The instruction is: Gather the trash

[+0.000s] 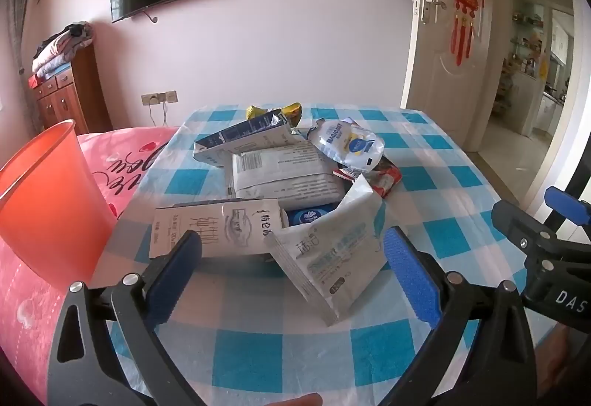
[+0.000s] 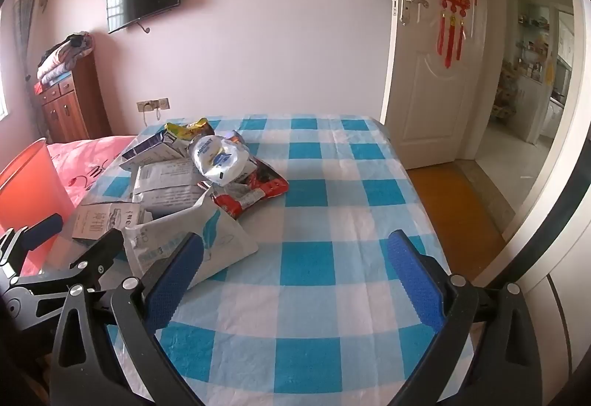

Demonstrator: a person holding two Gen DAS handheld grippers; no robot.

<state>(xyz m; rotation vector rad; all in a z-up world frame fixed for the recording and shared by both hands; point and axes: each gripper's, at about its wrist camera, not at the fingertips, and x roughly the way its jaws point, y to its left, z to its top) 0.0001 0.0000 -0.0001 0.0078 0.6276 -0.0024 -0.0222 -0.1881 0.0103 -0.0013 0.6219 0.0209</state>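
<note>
A heap of trash lies on the blue-checked table: a white wipes packet nearest, a white milk carton on its side, a white paper pack, a dark blue carton, a white round bag, a red wrapper and a yellow wrapper. My left gripper is open, its jaws on either side of the wipes packet. My right gripper is open and empty over bare cloth, right of the heap. An orange bin stands left of the table.
A pink bed lies behind the bin. A wooden cabinet with folded blankets stands at the far left wall. An open white door and doorway are at the right, past the table's right edge.
</note>
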